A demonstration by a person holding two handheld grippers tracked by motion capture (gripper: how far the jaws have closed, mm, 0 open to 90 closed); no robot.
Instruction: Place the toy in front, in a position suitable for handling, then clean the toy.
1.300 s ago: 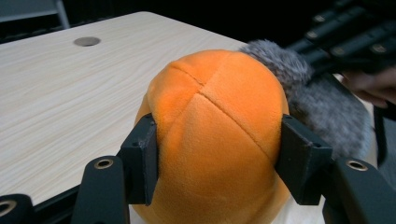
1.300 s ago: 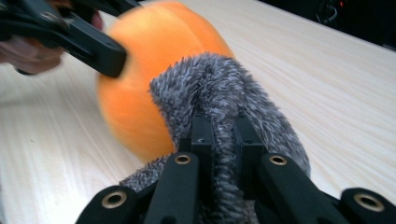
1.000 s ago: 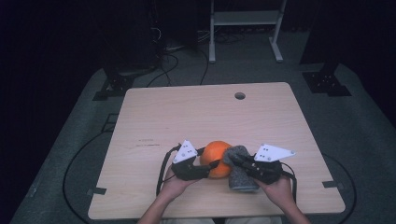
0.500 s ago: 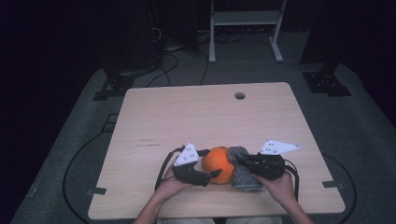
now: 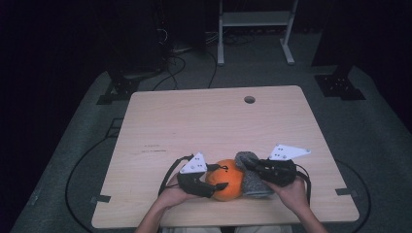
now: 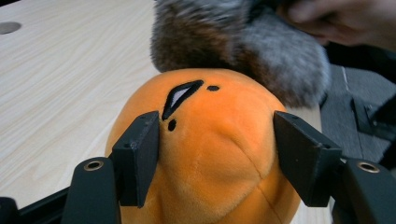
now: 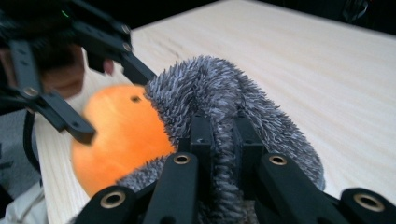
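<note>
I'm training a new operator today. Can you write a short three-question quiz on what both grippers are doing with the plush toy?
1. True or false: the right gripper is clamped on the grey furry cloth.
2. Which thing sits between the left gripper jaws? A) a cup B) the orange plush ball C) a cable
3. In the high view, on which side of the ball does the cloth lie, and do they touch?

Key
1. True: its jaws pinch a fold of the fur.
2. B; the jaws, which have just been closing, flank the ball.
3. On its right, pressed against it, near the table front edge.
</note>
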